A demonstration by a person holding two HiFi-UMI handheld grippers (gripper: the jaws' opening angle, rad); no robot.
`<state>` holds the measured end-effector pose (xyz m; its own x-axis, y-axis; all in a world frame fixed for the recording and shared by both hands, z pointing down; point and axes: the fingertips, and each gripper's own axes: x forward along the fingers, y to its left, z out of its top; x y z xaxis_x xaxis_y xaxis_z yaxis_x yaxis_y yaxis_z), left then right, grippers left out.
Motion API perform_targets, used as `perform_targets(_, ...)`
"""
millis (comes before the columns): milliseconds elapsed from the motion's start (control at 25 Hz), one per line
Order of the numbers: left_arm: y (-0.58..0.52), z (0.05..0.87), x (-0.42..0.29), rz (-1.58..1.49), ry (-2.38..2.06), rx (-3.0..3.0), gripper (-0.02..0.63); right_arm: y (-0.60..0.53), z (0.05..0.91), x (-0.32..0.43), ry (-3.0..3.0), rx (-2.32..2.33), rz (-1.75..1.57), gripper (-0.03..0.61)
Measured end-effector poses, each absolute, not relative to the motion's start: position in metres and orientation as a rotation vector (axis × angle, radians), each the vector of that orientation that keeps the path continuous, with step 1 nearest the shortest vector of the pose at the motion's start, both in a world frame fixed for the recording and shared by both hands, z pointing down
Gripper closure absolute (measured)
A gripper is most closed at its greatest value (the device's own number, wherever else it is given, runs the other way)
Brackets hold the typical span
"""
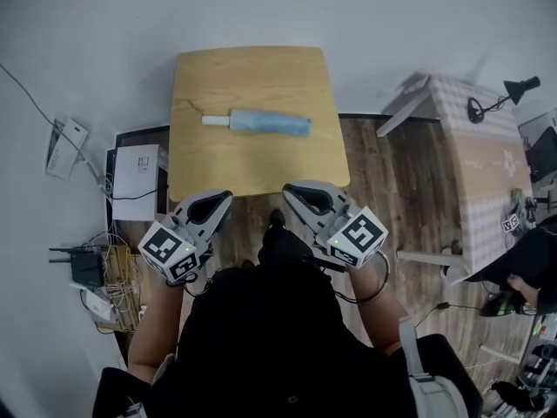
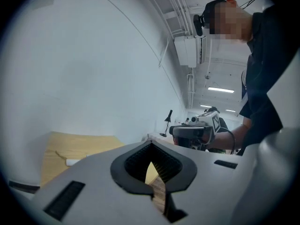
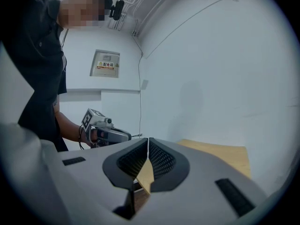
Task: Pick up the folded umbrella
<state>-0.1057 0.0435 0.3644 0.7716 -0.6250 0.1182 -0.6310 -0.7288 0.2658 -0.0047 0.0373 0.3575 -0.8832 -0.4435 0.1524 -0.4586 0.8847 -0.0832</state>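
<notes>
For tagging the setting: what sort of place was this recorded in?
Likely an office or lab room: a small wooden table bears a folded umbrella, a router and loose cables lie by the wall, and a desk lamp stands on a cloth-covered table.

A white wall (image 1: 104, 24) is seen across the upper frame of the head view, with a light wooden tabletop (image 1: 261, 77) set against it. Dark plank floor (image 1: 392, 198) is noted at centre right. A cloth-covered side table (image 1: 487, 164) and a black desk lamp (image 1: 513, 90) are recorded at right, and a white box (image 1: 137, 168) and a router (image 1: 85, 268) at left.
</notes>
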Motion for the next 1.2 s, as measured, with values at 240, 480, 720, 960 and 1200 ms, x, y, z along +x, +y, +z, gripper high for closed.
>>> perform_targets(240,-0.003,0.368,-0.093,0.047,-0.980,2.667,0.603,-0.017,0.360,-0.001,-2.942,0.640,0.197,0.557)
perform_targets(480,-0.049,0.371,-0.082,0.070,-1.050,2.621,0.603,-0.062,0.362,0.007,-2.939,0.534,0.185,0.557)
perform_targets(720,-0.080,0.380,-0.073,0.143,-1.116,2.569,0.603,-0.099,0.375,0.007,-2.943,0.441,0.190,0.557)
perform_targets(960,-0.104,0.397,-0.075,0.157,-1.170,2.512,0.603,-0.135,0.384,0.003,-2.955,0.413,0.165,0.557)
perform_targets(1200,-0.131,0.407,-0.087,0.189,-1.166,2.502,0.603,-0.163,0.402,-0.006,-2.877,0.434,0.137,0.557)
